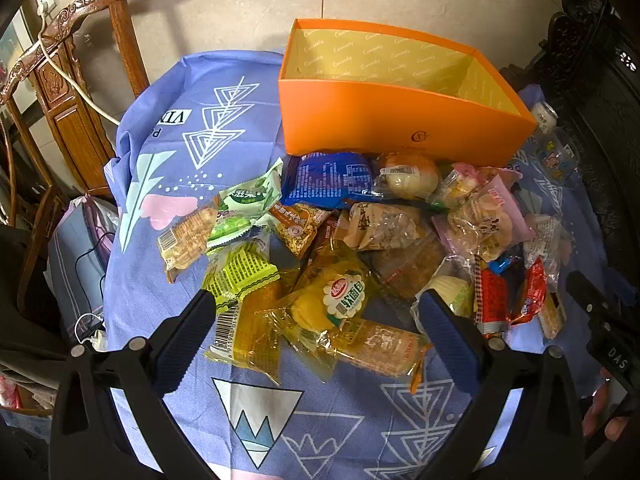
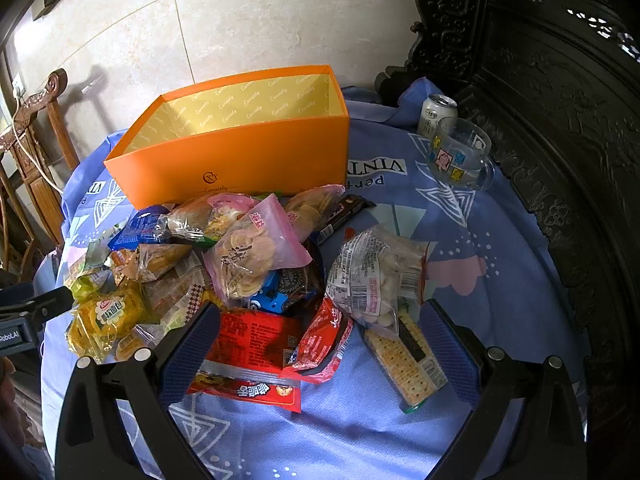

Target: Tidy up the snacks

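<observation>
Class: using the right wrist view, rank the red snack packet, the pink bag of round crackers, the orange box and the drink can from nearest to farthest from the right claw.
1. Red snack packet: between the open fingers of the right claw, toward the left finger.
2. Pink bag of round crackers: mid-pile, just beyond.
3. Orange box: behind the pile.
4. Drink can: far right, beside the glass mug.

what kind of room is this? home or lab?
Most likely a home living or dining room: carved wooden chair, dark carved furniture, and a table under a printed cloth holding snack packets and an orange box.
</observation>
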A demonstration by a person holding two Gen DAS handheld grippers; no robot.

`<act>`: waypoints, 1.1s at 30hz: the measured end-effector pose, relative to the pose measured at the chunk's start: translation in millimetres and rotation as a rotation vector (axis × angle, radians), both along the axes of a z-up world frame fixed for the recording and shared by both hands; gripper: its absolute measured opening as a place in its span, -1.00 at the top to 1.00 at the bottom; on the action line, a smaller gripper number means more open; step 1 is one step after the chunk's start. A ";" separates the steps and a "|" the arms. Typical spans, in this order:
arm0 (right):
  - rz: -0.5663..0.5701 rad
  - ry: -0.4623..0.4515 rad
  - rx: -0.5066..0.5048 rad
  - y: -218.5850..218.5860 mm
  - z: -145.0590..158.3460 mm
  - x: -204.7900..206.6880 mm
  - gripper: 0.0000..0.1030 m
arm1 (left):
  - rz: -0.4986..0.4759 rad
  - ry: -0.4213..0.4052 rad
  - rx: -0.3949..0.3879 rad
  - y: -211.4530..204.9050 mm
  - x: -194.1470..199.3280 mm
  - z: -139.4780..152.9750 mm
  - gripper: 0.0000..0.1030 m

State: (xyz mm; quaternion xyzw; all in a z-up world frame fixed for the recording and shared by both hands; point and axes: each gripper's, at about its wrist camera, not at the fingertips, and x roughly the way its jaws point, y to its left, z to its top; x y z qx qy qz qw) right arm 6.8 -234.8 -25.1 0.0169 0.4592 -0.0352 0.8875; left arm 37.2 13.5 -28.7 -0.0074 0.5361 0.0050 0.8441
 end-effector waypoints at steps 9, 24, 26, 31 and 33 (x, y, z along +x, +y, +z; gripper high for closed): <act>-0.011 0.012 -0.009 -2.2 -5.2 0.2 -0.93 | 0.008 0.021 0.011 2.8 4.2 -7.6 -0.92; -0.016 0.061 0.014 -22.1 -30.2 32.4 -0.93 | 0.023 0.065 -0.027 25.8 42.9 -41.3 -0.92; -0.009 0.072 0.016 -25.8 -33.6 37.1 -0.93 | 0.014 0.065 -0.030 28.9 48.4 -44.6 -0.92; -0.002 0.088 0.068 -48.6 -40.5 38.1 -0.93 | -0.017 0.060 -0.067 43.6 43.2 -48.2 -0.92; 0.015 0.099 0.065 -51.4 -44.5 35.8 -0.93 | -0.043 0.064 -0.068 45.8 35.2 -50.5 -0.92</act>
